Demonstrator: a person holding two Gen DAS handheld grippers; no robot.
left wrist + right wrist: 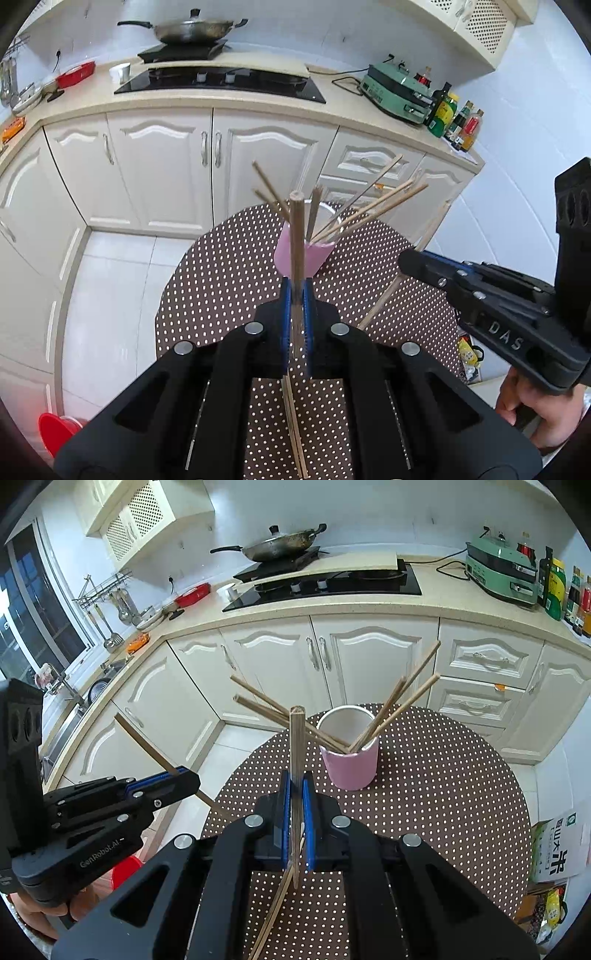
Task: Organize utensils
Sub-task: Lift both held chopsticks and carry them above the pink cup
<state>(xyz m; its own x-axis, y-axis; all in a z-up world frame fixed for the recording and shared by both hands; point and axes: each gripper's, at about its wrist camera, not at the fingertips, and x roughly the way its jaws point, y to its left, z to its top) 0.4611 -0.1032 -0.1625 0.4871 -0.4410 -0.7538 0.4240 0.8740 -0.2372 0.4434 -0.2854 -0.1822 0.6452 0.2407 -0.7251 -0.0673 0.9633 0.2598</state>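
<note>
Closest to my left camera, the left hand-held gripper [295, 291] is closed tightly on one wooden chopstick [296, 236], which stands almost upright between the blue pads. On my other side, the right hand-held gripper [295, 786] is also closed on a single chopstick [296, 746]. Two loose chopsticks [293, 424] lie on the dotted counter [221, 288] under the jaws. Beyond them stands the pink cup [351, 768] on the counter, with several chopsticks leaning out of it.
</note>
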